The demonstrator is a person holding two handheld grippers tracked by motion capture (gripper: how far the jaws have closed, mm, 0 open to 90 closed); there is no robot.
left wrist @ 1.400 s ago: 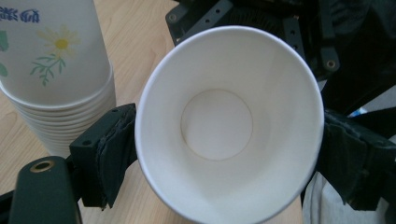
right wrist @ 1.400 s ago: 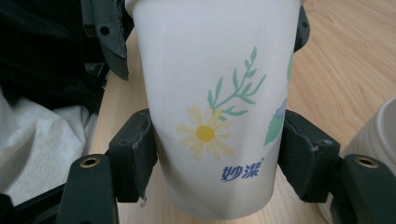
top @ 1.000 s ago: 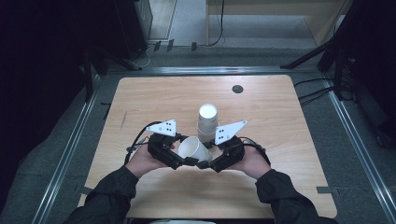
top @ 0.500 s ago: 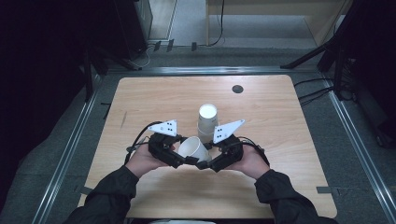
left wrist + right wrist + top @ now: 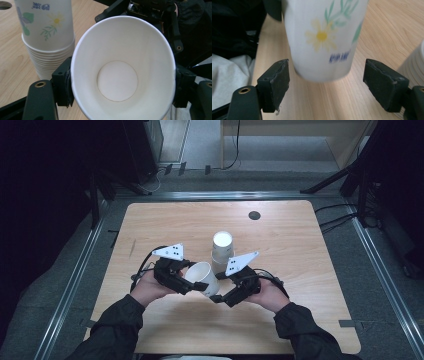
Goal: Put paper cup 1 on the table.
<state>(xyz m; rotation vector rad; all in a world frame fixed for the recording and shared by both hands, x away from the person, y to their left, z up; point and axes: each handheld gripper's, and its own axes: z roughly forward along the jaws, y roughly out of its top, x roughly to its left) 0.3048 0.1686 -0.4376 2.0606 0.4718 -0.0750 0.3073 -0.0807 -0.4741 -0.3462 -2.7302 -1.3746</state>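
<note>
A white paper cup (image 5: pixel 202 274) with a flower print lies tilted just above the table between both hands. My left gripper (image 5: pixel 192 281) is shut on it. In the left gripper view the cup's open mouth (image 5: pixel 117 82) faces the camera, and the left gripper (image 5: pixel 122 86) presses its pads on the rim from both sides. My right gripper (image 5: pixel 216 297) is at the cup's base. Its jaws have just been opening. In the right gripper view the cup's bottom (image 5: pixel 322 37) hangs between the spread pads of the right gripper (image 5: pixel 329 83), touching neither.
A stack of upside-down paper cups (image 5: pixel 221 251) stands on the wooden table (image 5: pixel 300 250) just behind the grippers, close beside the held cup (image 5: pixel 47 37). A dark round hole (image 5: pixel 254 215) sits near the table's far edge. Metal rails frame the table.
The right gripper's jaws have spread away from the cup's base. The left gripper keeps hold of the cup, and both hands stay about where they were.
</note>
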